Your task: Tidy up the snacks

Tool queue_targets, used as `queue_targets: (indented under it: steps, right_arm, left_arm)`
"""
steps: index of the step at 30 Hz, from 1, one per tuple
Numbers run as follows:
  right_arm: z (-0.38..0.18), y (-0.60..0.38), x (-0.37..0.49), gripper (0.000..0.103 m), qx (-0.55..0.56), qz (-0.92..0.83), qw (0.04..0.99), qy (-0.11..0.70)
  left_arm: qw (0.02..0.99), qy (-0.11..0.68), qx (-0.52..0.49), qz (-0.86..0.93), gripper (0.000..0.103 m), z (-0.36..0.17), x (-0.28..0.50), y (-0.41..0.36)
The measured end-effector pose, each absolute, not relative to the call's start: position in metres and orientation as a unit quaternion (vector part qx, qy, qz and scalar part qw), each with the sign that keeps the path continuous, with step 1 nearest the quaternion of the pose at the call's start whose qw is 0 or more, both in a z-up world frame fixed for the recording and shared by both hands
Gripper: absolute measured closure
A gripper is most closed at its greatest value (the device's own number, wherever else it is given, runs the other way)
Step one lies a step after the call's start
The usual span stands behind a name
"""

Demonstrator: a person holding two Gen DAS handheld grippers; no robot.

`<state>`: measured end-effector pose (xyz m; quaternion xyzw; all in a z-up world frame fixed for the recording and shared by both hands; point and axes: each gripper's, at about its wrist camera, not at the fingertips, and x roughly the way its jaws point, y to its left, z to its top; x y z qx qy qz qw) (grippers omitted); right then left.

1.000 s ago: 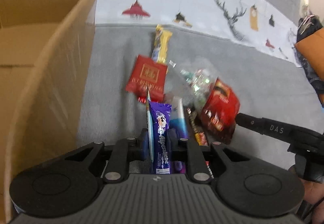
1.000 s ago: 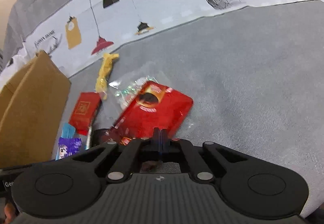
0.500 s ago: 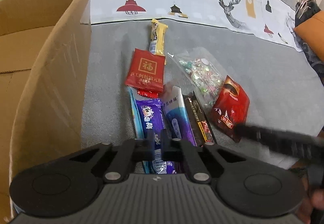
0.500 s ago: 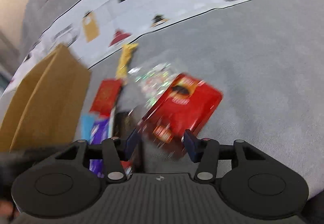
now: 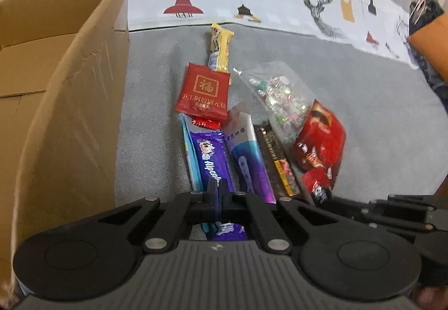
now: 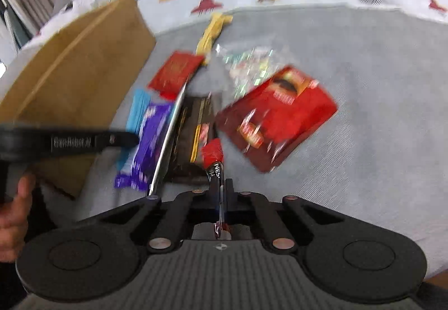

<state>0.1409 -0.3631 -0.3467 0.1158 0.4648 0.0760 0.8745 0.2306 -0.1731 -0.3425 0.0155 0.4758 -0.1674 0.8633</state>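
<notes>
Red stick sachet (image 6: 214, 154) pinched in right gripper (image 6: 221, 192).

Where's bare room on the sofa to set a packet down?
Bare grey cushion lies right of the big red bag. A narrow strip runs between the cardboard box and the purple bar. The middle, around the candy bag, is crowded.
</notes>
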Motion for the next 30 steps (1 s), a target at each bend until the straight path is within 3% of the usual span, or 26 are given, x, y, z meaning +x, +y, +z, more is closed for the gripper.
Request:
queue_targets:
  steps: [5,8,13,15,17,21,22,23,24,30]
  right_arm:
    - [-0.327,-0.381,0.128,0.101,0.127,0.060,0.894,0.426]
    - [-0.325,-0.387,0.126,0.101,0.138,0.047,0.896,0.420]
    - [-0.337,-0.384,0.130,0.100,0.146,0.045,0.887,0.435]
    - [-0.337,-0.383,0.128,0.100,0.139,0.050,0.888,0.435]
    - [-0.337,-0.384,0.127,0.100,0.137,0.053,0.888,0.435]
    - [-0.345,-0.394,0.133,0.100,0.153,0.056,0.878,0.449]
    - [-0.348,-0.395,0.135,0.097,0.154,0.056,0.875,0.455]
    - [-0.353,-0.396,0.140,0.096,0.153,0.054,0.870,0.465]
    - [-0.357,-0.395,0.142,0.096,0.151,0.051,0.868,0.470]
    - [-0.364,-0.384,0.151,0.095,0.127,0.068,0.864,0.483]
  left_arm:
    - [0.883,0.436,0.030,-0.172,0.103,-0.319,0.217,-0.172]
    - [0.871,0.462,0.049,-0.159,0.103,-0.333,0.220,-0.177]
    - [0.877,0.458,0.097,-0.113,0.083,-0.352,0.219,-0.190]
    - [0.876,0.463,0.098,-0.094,0.064,-0.356,0.224,-0.189]
    - [0.876,0.465,0.097,-0.090,0.057,-0.361,0.228,-0.188]
    - [0.870,0.479,0.064,-0.096,0.061,-0.367,0.238,-0.183]
    - [0.873,0.474,0.064,-0.097,0.068,-0.367,0.239,-0.183]
    - [0.874,0.471,0.065,-0.097,0.084,-0.367,0.239,-0.183]
    - [0.875,0.469,0.063,-0.100,0.092,-0.366,0.240,-0.183]
    - [0.880,0.459,0.058,-0.104,0.098,-0.360,0.237,-0.183]
